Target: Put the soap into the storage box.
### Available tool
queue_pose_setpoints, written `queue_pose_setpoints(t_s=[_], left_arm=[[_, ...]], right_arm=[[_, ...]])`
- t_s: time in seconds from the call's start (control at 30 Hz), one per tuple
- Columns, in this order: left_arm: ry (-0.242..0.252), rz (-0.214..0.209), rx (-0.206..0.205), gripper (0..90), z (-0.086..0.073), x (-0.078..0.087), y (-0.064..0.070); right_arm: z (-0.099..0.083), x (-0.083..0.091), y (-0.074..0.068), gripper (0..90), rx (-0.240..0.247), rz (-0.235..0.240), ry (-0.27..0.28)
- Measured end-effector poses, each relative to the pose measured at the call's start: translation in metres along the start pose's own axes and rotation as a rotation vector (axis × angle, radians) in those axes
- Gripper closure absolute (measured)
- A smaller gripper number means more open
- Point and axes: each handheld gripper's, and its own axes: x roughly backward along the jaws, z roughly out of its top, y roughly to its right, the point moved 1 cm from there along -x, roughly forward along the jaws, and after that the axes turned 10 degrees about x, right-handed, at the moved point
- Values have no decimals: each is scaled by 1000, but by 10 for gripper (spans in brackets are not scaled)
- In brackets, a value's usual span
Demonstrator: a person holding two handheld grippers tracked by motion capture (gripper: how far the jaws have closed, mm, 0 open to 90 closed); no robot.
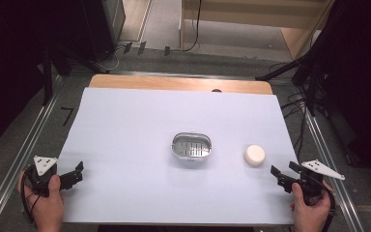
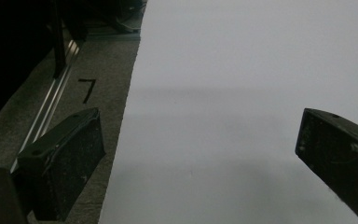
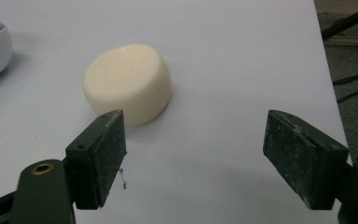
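Hovering wide-jawed, right gripper (image 3: 193, 158) at five o'clock facing soap (image 3: 128, 84) for pickup, left gripper (image 2: 200, 163) idling agape at seven.

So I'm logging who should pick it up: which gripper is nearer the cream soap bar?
Right. The right gripper sits just beside the soap bar, open; the left gripper is across the table, beyond the metal dish.

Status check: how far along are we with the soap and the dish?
Nothing done yet: the cream soap lies on the white table, apart from the dish. In hand: right gripper open, aimed just right of the soap. Left gripper open, idle at the table edge. Grasp and placement remain.
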Motion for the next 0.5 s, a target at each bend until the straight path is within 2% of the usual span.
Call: queue_pose_setpoints(t_s=[0.1, 0.17, 0.23, 0.37, 0.5], left_arm=[[0, 2, -1, 20, 0, 0, 0], [5, 2, -1, 20, 0, 0, 0], [6, 1, -3, 20, 0, 1, 0], [6, 2, -2, 19, 0, 1, 0], [16, 11, -1, 20, -1, 1, 0]], right_arm=[[2, 3, 0, 227, -9, -3, 4], [2, 3, -2, 135, -21, -31, -8], [3, 3, -3, 132, -21, -36, -15], [9, -1, -9, 127, -21, -14, -26], [14, -6, -14, 127, -7, -10, -39]])
